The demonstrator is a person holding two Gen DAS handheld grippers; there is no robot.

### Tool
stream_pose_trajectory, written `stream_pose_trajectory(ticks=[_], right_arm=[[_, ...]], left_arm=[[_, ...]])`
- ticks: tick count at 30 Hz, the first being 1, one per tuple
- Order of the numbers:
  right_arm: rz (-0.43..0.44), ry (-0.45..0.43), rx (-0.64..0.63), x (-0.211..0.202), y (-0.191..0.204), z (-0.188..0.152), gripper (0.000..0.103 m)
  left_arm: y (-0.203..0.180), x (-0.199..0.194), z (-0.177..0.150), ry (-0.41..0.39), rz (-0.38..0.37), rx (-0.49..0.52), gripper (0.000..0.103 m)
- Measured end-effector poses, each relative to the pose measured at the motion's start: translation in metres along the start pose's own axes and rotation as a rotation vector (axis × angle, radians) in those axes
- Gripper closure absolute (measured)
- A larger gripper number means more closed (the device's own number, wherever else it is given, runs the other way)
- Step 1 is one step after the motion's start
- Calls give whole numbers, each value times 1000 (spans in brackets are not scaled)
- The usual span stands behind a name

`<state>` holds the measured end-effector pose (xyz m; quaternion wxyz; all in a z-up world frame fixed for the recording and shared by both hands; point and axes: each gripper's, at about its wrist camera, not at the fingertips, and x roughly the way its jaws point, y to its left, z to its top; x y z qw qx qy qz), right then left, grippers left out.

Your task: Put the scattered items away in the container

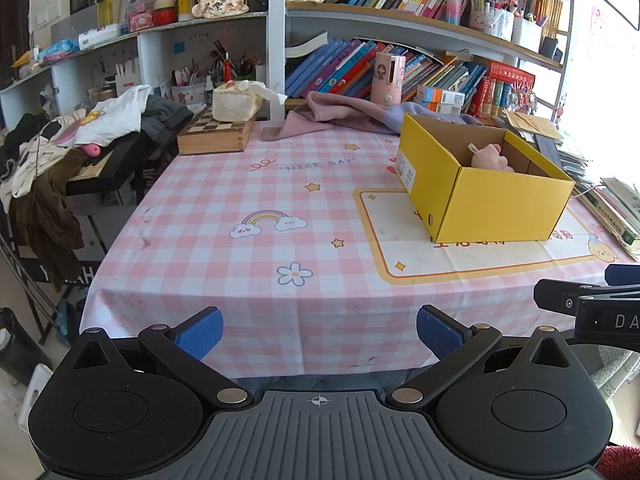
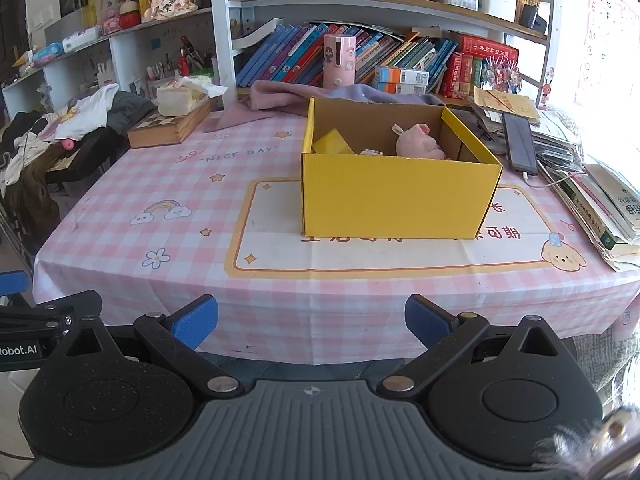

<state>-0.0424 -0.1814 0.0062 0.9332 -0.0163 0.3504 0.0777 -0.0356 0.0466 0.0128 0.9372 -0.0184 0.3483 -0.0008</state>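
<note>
The pink checked tablecloth covers the table. A wooden chessboard box carries a tissue pack (far left corner). A black phone rests on stacked books at right.

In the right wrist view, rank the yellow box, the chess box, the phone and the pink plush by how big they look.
Largest to smallest:
1. Yellow box
2. Chess box, though farther away
3. Phone and pink plush: too close to rank; the plush is partly hidden.
</note>
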Motion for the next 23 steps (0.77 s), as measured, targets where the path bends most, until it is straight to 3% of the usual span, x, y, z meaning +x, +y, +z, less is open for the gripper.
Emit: stream_pose_trajectory(ticks=[23], right_arm=[[-2, 6, 3, 5, 1, -2, 2]], left_arm=[[1, 1, 2, -11, 2, 2, 0]])
